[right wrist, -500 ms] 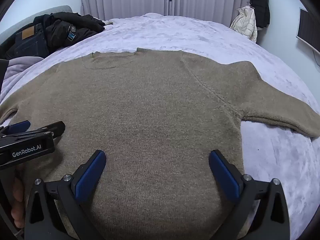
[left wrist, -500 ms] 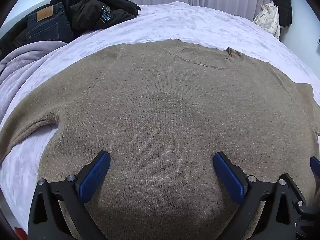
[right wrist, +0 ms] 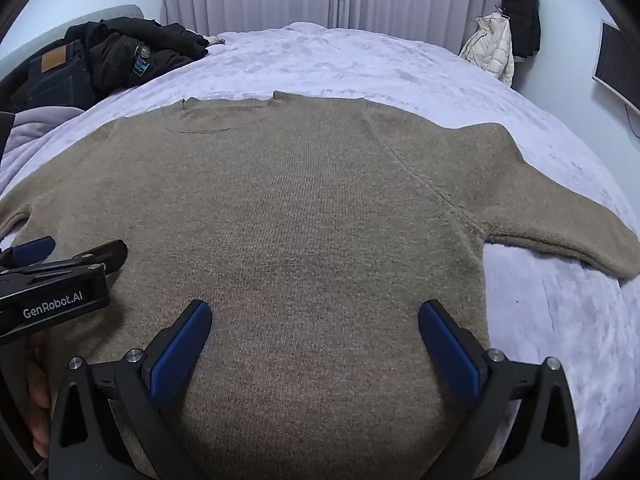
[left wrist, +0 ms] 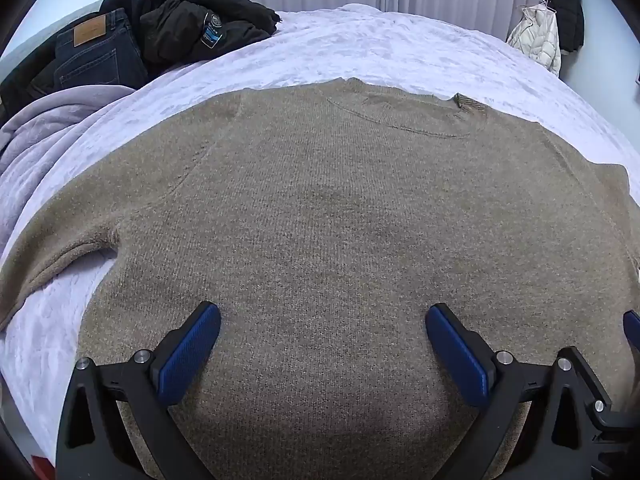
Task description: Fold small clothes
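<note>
Sweater [left wrist: 340,240] lay flat, spread across the bed [left wrist: 400,52], collar at the far side, both sleeves out sideways: left sleeve [left wrist: 52,256] trailing off toward the bed's edge, right sleeve [right wrist: 560,240] angled out over the cover. Looked laid out that way to make folding simple, no fold in it yet

Left gripper [left wrist: 322,356] hovered above the lower body of the sweater, tilted down at it, blue pads [left wrist: 188,356] wide apart, nothing between them, not touching the knit. Right gripper [right wrist: 314,350] did the same just beside it, jaws fully spread, empty. In the right wrist view the left gripper's black body showed side-on at the left edge, with part of the person's hand below it

Both sat near the hem end, probably lined up to start from the bottom or go out for the sleeves; can't tell which

Jeans [left wrist: 96,56] and a black jacket [left wrist: 192,24] were piled at the far left corner, well apart from the sweater, likely waiting their turn
</note>
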Available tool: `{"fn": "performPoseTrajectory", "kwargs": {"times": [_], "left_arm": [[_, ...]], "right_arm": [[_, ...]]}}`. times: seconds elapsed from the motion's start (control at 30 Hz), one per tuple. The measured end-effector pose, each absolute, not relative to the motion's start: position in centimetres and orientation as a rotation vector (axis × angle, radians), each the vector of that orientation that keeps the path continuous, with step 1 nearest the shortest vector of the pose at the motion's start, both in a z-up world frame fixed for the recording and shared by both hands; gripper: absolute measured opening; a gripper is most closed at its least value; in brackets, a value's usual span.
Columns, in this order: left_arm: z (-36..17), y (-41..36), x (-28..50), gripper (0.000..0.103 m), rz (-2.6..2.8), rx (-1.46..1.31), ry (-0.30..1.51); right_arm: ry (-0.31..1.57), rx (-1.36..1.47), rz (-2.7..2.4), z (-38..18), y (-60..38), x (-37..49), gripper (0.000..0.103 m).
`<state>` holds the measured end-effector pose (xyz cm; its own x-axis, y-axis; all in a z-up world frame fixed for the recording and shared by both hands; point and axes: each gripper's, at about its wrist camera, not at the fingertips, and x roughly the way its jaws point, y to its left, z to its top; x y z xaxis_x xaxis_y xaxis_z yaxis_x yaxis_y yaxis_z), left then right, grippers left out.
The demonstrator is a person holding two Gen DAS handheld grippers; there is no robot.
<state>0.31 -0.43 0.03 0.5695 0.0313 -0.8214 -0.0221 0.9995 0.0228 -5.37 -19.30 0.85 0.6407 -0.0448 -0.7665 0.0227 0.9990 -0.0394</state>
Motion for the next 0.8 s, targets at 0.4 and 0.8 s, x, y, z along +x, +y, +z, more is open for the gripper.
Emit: {"fn": "performPoseTrajectory", "kwargs": {"times": [0.4, 0.8], "left_arm": [[-0.10, -0.37, 0.02, 0.103, 0.033, 0.008, 0.957], [0.10, -0.25, -0.61, 0.103, 0.023, 0.022, 0.939]], "right_arm": [[0.879, -0.030, -0.036, 1.24, -19.36, -5.24, 0.103], [0.882, -0.031, -0.036, 1.25, -19.33, -5.26, 0.103]]}}
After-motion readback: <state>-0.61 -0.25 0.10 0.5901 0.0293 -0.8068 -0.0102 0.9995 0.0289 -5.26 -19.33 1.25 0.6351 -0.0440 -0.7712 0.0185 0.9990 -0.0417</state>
